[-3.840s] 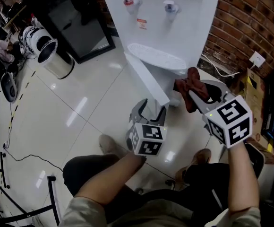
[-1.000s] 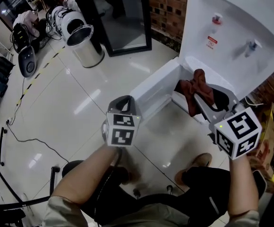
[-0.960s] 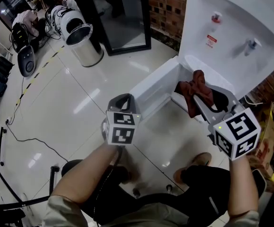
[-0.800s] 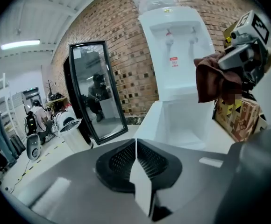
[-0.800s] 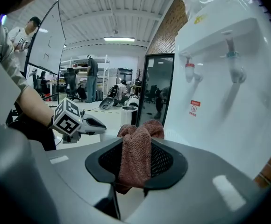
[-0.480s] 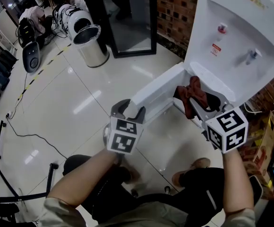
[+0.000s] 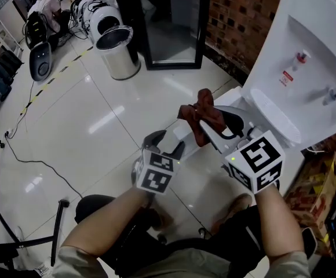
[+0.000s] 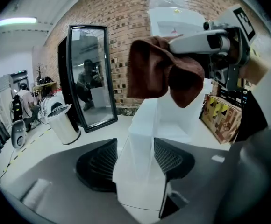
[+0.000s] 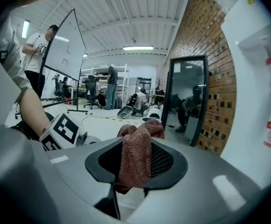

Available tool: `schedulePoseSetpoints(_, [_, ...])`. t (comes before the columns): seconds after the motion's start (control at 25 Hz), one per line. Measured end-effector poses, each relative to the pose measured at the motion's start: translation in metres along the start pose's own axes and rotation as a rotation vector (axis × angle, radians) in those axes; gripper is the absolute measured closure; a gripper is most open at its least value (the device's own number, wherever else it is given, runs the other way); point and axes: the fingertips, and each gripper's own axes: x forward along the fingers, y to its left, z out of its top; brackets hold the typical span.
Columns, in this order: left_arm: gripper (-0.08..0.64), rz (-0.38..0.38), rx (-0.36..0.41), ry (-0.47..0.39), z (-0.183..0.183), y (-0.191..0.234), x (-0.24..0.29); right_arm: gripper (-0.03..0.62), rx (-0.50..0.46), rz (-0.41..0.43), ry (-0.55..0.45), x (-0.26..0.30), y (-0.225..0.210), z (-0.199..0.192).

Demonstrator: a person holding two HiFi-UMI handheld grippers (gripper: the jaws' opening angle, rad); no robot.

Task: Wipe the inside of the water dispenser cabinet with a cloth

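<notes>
Head view: we ready the cloth (image 7: 201, 106) for wiping.
Our right tool (image 7: 207, 125) clamps it; our left tool (image 7: 165, 145), jaws just opening, loosely straddles the door (image 8: 140, 143); next, reach inside.

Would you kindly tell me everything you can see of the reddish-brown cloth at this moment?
The cloth is a reddish-brown rag with a looped, terry-like pile. It is crumpled into a bunch rather than spread flat. The right gripper clamps it at its middle, so rumpled folds stand above the jaws and a shorter lobe hangs below them. It is held in the air above the white cabinet door and appears clear of it. Only the gripper's jaws visibly touch it.
</notes>
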Motion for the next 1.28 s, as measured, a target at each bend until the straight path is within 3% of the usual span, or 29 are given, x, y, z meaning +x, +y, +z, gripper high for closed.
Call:
schedulePoseSetpoints(0.24, [0.332,-0.074,0.028,-0.009,0.0,-0.003,0.015,0.453,-0.088,0.174,0.123,0.055,0.039,-0.027])
schedulePoseSetpoints(0.32, [0.381,-0.09,0.029,-0.007,-0.001,-0.004,0.018,0.453,-0.105,0.195,0.166,0.068,0.042,-0.037])
schedulePoseSetpoints(0.6, [0.382,-0.083,0.034,-0.015,0.001,0.006,0.024,0.453,-0.063,0.192,0.217,0.086,0.027,-0.057])
schedulePoseSetpoints(0.8, [0.382,-0.075,0.018,-0.005,0.001,0.008,0.026,0.453,-0.013,0.042,0.227,0.081,-0.016,-0.065])
schedulePoseSetpoints(1.16, [0.38,-0.064,0.022,0.001,0.001,0.01,0.027,0.453,0.12,-0.441,0.29,0.039,-0.138,-0.1])
schedulePoseSetpoints(1.28, [0.38,-0.061,0.024,0.004,0.001,0.011,0.028,0.457,0.114,-0.547,0.311,0.028,-0.156,-0.108])
